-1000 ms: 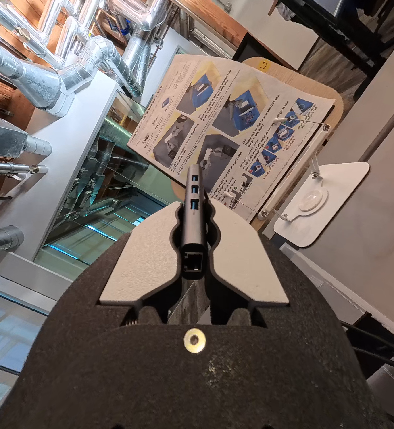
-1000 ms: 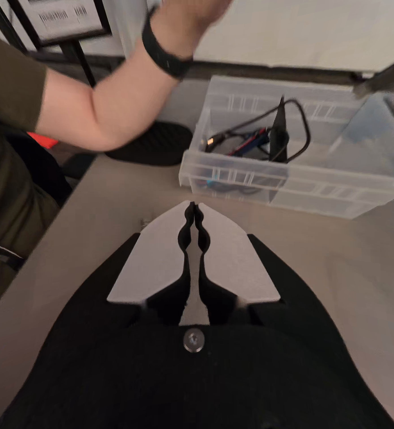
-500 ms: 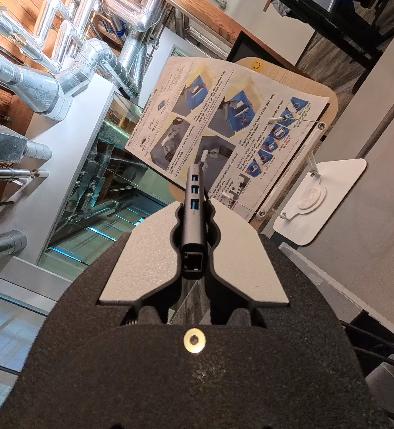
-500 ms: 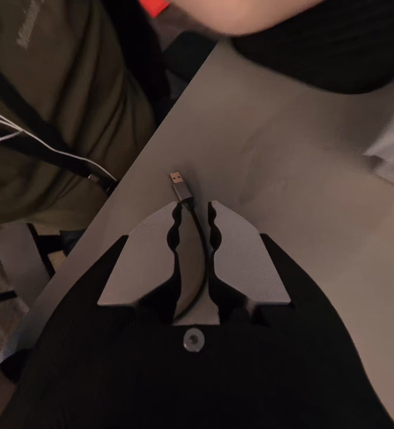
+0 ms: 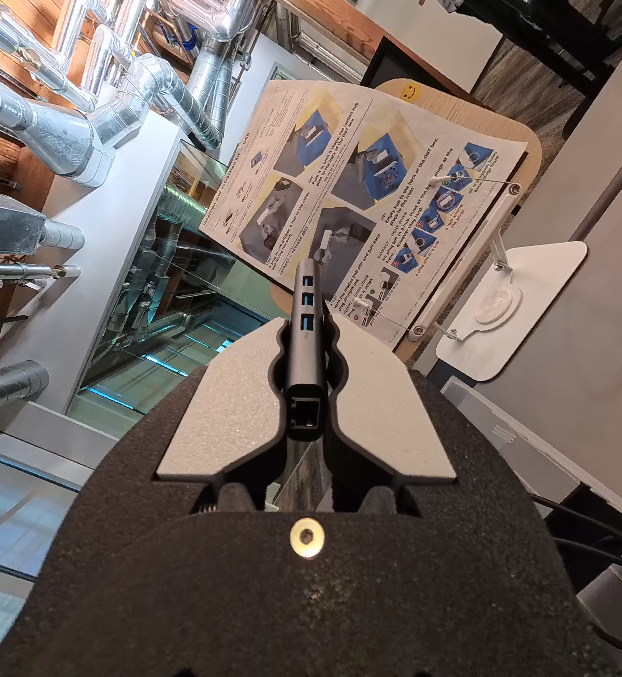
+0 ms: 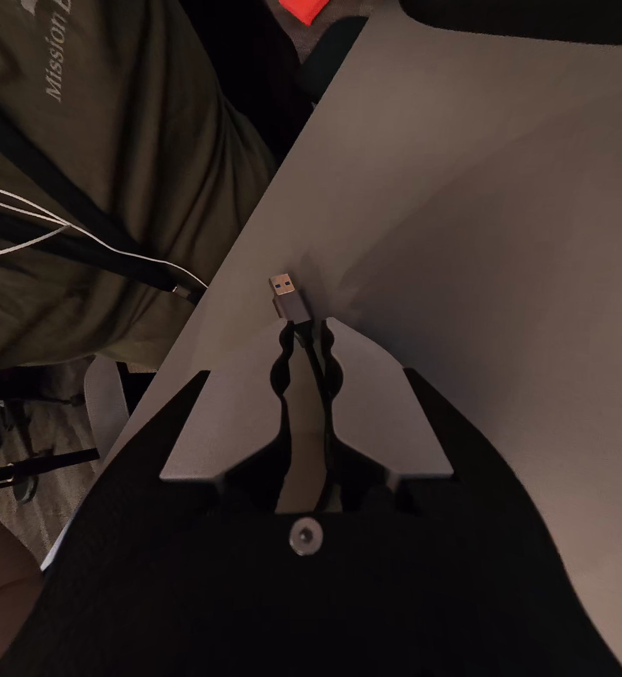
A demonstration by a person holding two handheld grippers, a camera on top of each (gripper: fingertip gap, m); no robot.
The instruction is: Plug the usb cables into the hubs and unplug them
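In the left wrist view, the left gripper [image 5: 305,322] pinches one grey hub [image 5: 305,351]; its three blue ports face up, as a second ago. One instruction sheet [image 5: 360,190] stands beyond. In the right wrist view, the right gripper [image 6: 305,322], earlier pressed together, now straddles one USB cable [image 6: 311,370], seemingly unclamped; its plug [image 6: 289,296] lies on the grey table [image 6: 485,219], beside a person's shirt [image 6: 100,165].

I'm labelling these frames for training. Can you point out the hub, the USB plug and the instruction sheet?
hub [image 5: 305,351]: left wrist view, on its grey top face.
USB plug [image 6: 291,304]: right wrist view, on its grey housing.
instruction sheet [image 5: 360,205]: left wrist view, mid-page.
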